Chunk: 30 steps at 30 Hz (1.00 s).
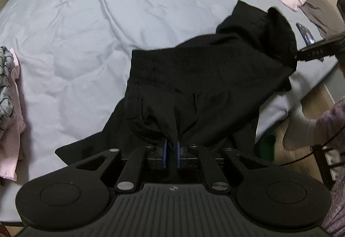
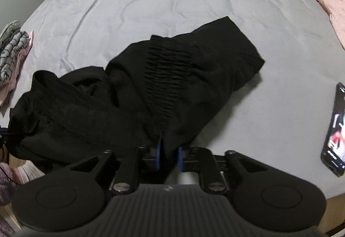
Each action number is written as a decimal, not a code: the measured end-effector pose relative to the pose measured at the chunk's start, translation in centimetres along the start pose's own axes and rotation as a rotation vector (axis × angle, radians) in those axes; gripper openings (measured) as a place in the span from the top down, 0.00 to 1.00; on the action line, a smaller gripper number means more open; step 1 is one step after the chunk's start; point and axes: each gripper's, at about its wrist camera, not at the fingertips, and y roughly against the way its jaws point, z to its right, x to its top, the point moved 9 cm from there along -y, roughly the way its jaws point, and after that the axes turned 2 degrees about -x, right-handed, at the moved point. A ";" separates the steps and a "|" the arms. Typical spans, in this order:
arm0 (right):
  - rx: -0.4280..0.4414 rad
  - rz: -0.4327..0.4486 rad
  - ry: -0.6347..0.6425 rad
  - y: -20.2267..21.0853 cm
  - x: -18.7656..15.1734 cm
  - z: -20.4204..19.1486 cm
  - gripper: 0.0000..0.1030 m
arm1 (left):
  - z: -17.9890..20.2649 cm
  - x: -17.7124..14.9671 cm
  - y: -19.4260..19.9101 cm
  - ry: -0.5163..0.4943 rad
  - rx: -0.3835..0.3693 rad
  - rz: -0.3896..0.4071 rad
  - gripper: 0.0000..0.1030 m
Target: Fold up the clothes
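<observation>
Trousers (image 2: 168,77), black, bunched on the bed (image 1: 75,21) ahead of both tools. Left tool (image 1: 171,150) and right tool (image 2: 169,154) each pinch thin fabric edges; shallow bites may slip, collapsing the spread.

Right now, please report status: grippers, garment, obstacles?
Left hand-held gripper shut on black garment. Right hand-held gripper shut on it too. Phone lies on bed right of garment.
</observation>
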 end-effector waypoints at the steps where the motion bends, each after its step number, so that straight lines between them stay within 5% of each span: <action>1: -0.020 0.007 0.012 0.4 0.0 0.3 0.49 | 0.0 0.0 0.2 -0.006 0.002 0.001 0.92; 9: -0.066 0.125 0.067 3.9 2.7 1.4 0.46 | -1.4 2.6 3.6 0.005 0.022 0.105 0.53; 16: -0.087 0.216 0.149 5.9 5.6 -0.1 0.39 | -2.0 5.6 4.4 0.025 0.015 0.178 0.50; 25: -0.106 0.219 0.219 4.9 7.5 -1.6 0.39 | -2.7 8.0 -0.1 0.062 0.004 0.139 0.50; 30: -0.141 0.192 0.246 3.7 7.7 -1.1 0.51 | -4.0 8.2 -2.3 0.107 0.003 0.102 0.50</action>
